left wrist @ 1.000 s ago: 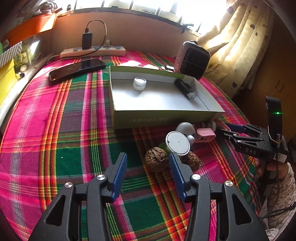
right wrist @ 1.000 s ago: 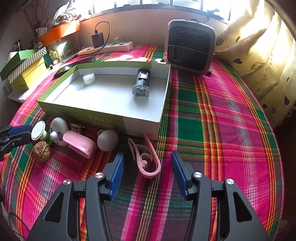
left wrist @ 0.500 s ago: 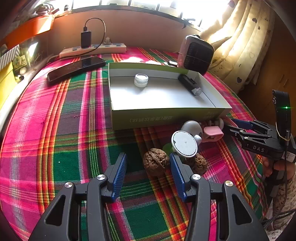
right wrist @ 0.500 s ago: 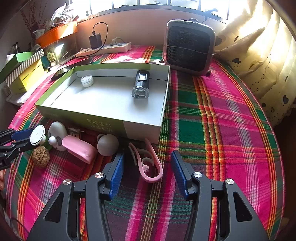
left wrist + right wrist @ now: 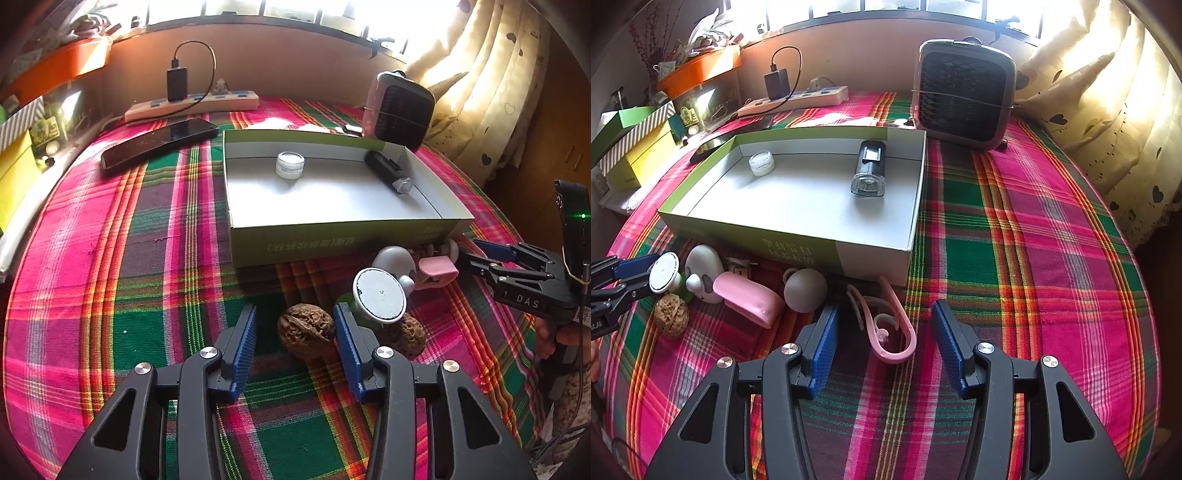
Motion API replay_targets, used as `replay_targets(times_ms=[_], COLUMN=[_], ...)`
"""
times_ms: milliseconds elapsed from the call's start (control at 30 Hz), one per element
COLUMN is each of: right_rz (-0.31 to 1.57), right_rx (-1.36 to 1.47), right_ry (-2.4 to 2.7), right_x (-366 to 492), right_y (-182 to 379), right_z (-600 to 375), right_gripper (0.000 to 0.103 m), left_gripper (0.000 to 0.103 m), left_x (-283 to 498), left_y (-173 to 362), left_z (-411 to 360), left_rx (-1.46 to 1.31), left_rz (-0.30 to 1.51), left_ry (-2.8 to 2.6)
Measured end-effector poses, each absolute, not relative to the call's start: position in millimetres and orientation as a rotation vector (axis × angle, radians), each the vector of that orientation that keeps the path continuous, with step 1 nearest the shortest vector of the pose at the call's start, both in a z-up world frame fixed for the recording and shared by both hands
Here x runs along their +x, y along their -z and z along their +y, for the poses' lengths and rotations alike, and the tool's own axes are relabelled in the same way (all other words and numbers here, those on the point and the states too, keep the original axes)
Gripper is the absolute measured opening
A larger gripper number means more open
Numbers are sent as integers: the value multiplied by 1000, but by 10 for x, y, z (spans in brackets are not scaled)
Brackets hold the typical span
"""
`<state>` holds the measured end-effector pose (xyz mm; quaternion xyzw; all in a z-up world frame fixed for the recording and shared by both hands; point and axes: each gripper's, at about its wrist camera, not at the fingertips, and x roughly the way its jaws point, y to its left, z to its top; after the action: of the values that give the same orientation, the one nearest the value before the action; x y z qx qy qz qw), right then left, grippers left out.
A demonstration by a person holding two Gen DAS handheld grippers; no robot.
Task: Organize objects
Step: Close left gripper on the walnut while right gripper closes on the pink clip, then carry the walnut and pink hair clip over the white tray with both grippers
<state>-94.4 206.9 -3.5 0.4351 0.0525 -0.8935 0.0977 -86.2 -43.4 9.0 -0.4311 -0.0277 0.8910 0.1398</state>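
A brown walnut (image 5: 306, 330) lies on the plaid cloth between the closing jaws of my left gripper (image 5: 295, 317). The right pad is at its side and a gap shows at the left pad. A second walnut (image 5: 406, 332) and a white disc-topped item (image 5: 379, 295) sit just to the right. My right gripper (image 5: 884, 314) stands open around a pink clip (image 5: 886, 332) without touching it. The green box (image 5: 332, 240) holds a small jar (image 5: 290, 165) and a black flashlight (image 5: 388, 171). A pink case (image 5: 748, 299) and a grey ball (image 5: 805, 290) lie before the box.
A phone (image 5: 159, 142) and a power strip (image 5: 192, 105) lie at the back left. A small fan heater (image 5: 964, 92) stands behind the box. Stacked boxes (image 5: 635, 147) line the left edge, and curtains hang at the right. A hand holds the right gripper (image 5: 491, 258).
My left gripper's jaws have narrowed around the walnut, and the view has edged slightly closer. The right gripper and the pink clip have not moved.
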Motion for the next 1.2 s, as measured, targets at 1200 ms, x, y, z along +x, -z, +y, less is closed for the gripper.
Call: replay_targets(times_ms=[1200], right_rz=[142], right_rx=[1280], right_ry=[2661], right_x=[-917], right_y=[8], right_z=[2079], right_gripper=[24], left_gripper=[29], left_x=[-871], left_y=[-80], left_z=[-447], left_rx=[-1249], left_rz=[-77], left_ry=[-2601])
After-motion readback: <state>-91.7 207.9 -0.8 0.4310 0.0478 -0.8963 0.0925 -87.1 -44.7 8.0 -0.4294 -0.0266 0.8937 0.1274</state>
